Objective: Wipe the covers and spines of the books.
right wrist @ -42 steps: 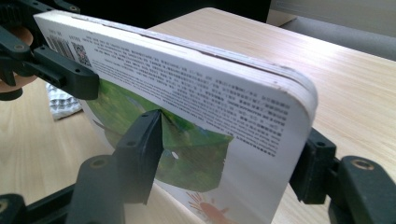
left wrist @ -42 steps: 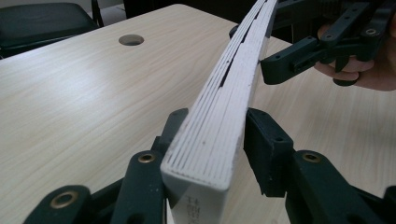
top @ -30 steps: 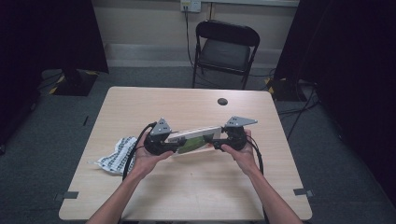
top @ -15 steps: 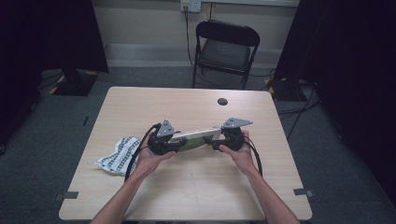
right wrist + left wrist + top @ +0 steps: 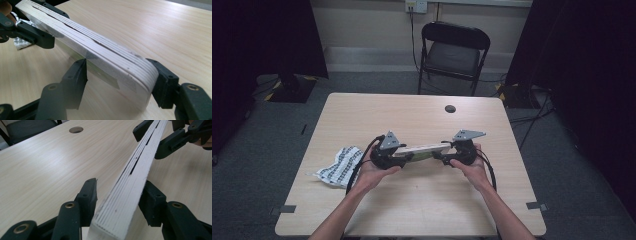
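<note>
Held level above the table [image 5: 362,115] centre: a thin white booklet [image 5: 422,149], page edges visible, clamped at one end by the left gripper [image 5: 404,159], at the other by the right gripper [image 5: 438,155]. Step judged: two-ended carry. Next: matched lowering. Open tabletop ahead; checkered cloth [image 5: 338,165] just left, near the edge.

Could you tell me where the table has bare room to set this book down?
Bare: the far stretch between the book and the round hole, and the near edge. Crowded: the left side, by the checked cloth.
</note>
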The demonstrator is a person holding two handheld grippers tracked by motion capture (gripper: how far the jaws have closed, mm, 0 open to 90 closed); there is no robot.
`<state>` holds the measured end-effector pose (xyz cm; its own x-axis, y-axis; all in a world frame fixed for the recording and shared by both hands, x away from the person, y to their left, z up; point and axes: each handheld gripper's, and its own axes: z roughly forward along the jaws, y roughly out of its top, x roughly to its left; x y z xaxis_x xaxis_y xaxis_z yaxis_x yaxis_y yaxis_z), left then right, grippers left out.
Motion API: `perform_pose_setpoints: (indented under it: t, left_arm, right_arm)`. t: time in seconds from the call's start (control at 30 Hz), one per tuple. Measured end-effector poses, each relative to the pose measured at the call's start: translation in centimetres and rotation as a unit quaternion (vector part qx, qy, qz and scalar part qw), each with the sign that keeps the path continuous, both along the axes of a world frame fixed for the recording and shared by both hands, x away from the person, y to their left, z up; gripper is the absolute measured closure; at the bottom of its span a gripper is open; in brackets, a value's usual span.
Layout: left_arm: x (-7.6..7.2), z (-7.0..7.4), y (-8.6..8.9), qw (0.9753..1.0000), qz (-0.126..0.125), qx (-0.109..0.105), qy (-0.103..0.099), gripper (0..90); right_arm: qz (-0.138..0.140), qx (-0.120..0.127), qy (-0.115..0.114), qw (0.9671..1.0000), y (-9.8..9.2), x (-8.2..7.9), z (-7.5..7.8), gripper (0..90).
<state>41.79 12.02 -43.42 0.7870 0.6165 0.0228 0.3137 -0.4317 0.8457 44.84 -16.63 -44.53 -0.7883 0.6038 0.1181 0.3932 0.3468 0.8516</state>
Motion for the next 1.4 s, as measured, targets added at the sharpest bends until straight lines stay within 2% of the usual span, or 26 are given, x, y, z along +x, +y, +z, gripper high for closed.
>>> perform_pose_setpoints:
  t: [0.27,0.4,0.57,0.67,0.77,0.9,1.0,1.1,1.17,1.23,1.3,1.37,1.4]
  left_arm:
    - [-0.9,0.2,1.3,0.9999,0.008,-0.004,0.013,47.4]
    - [-1.2,0.0,1.9,0.9995,0.015,-0.006,0.029,42.0]
    - [-1.9,-0.2,2.3,0.9994,0.015,-0.002,0.032,43.2]
    - [-2.9,0.0,2.3,0.9992,0.017,-0.017,0.031,40.5]
    - [-3.4,0.1,2.4,0.9994,0.019,-0.003,0.029,37.8]
    - [-3.6,-0.5,2.6,0.9994,0.017,0.005,0.030,42.9]
    - [-3.6,-0.6,2.9,0.9990,0.020,-0.002,0.040,42.7]
    - [-3.4,-0.9,3.3,0.9987,0.025,-0.007,0.045,38.9]
    - [-3.4,-1.0,3.4,0.9983,0.025,-0.011,0.052,39.6]
    - [-3.5,-1.0,3.5,0.9983,0.025,-0.009,0.051,39.7]
    - [-3.6,-1.0,3.7,0.9986,0.024,0.002,0.047,39.9]
    - [-3.8,-1.3,3.7,0.9983,0.021,0.003,0.054,39.2]
    - [-3.9,-1.4,3.7,0.9984,0.023,0.003,0.052,38.5]
  right_arm:
    - [0.004,-0.012,0.002,0.9999,0.0,-0.5,0.0,37.4]
    - [0.005,-0.016,0.005,0.9998,-0.1,-0.9,-0.1,36.3]
    - [0.007,-0.022,0.006,0.9997,-0.1,-1.5,-0.2,36.3]
    - [0.012,-0.024,0.010,0.9996,-0.1,-1.7,-0.3,36.2]
    - [0.019,-0.032,0.014,0.9992,-0.1,-2.1,-0.6,36.2]
    - [0.020,-0.038,0.014,0.9990,0.2,-2.7,-0.9,36.4]
    - [0.019,-0.039,0.010,0.9990,0.3,-3.0,-1.1,35.9]
    - [0.019,-0.035,0.023,0.9989,0.3,-3.0,-1.1,30.8]
    - [0.020,-0.039,0.024,0.9988,0.4,-3.1,-1.3,29.3]
    - [0.021,-0.038,0.023,0.9988,0.4,-3.3,-1.3,28.7]
    - [0.025,-0.038,0.023,0.9987,0.4,-3.5,-1.4,27.7]
    - [0.029,-0.039,0.030,0.9984,0.5,-3.6,-1.4,22.4]
    - [0.031,-0.041,0.034,0.9981,0.5,-3.6,-1.4,20.6]
